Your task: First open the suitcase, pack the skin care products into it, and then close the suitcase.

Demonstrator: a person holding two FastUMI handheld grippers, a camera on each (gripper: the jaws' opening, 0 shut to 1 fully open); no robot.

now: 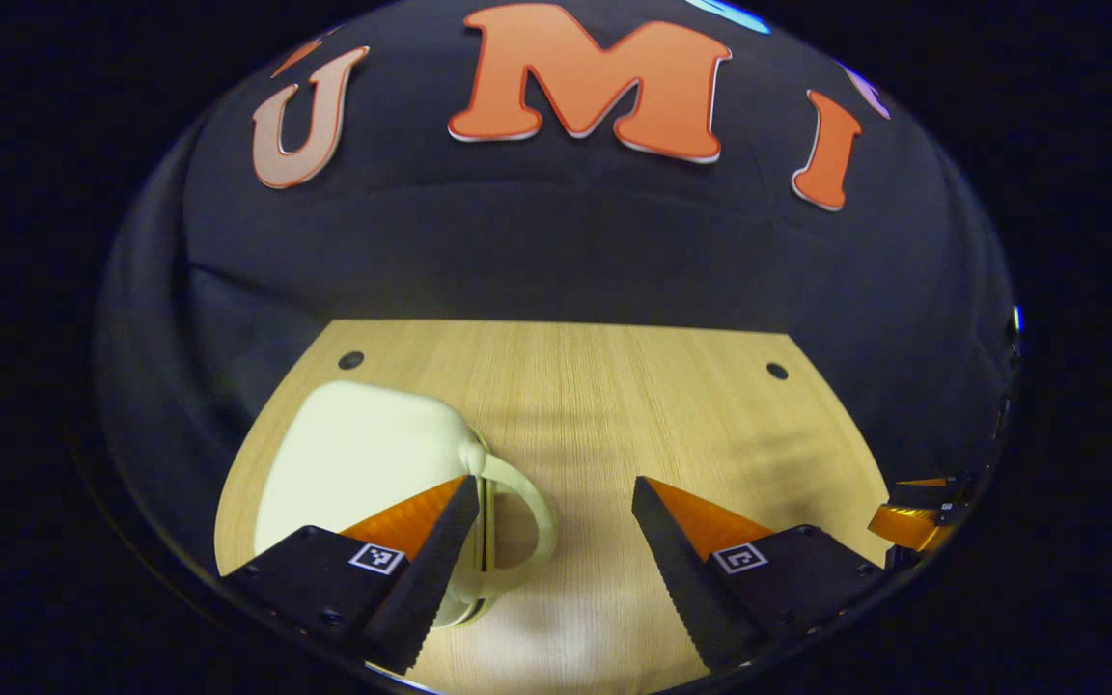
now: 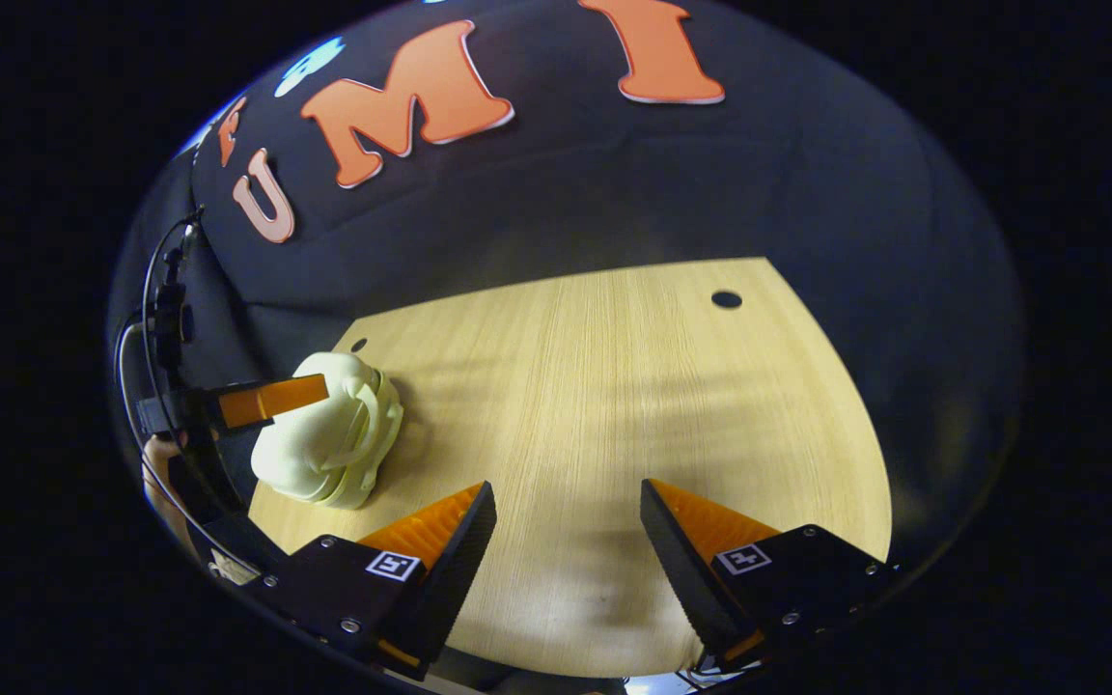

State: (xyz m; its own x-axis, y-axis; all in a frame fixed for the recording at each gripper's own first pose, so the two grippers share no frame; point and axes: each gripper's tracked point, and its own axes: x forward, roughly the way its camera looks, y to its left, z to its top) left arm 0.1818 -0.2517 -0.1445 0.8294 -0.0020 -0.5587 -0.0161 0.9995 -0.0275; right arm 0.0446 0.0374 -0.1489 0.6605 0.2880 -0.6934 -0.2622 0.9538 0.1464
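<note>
A small cream suitcase lies closed on the wooden table, its looped handle pointing toward the table's middle. My left gripper hovers open just above it, the left finger over the suitcase's edge by the handle, the right finger over bare wood. In the right gripper view the same suitcase sits at the table's left side with the left gripper over it. My right gripper stands open above the table's near middle, holding nothing.
Two dark round holes mark the table's far corners. The booth's black cloth wall rises behind the table. A hand and cables show at the left of the right gripper view.
</note>
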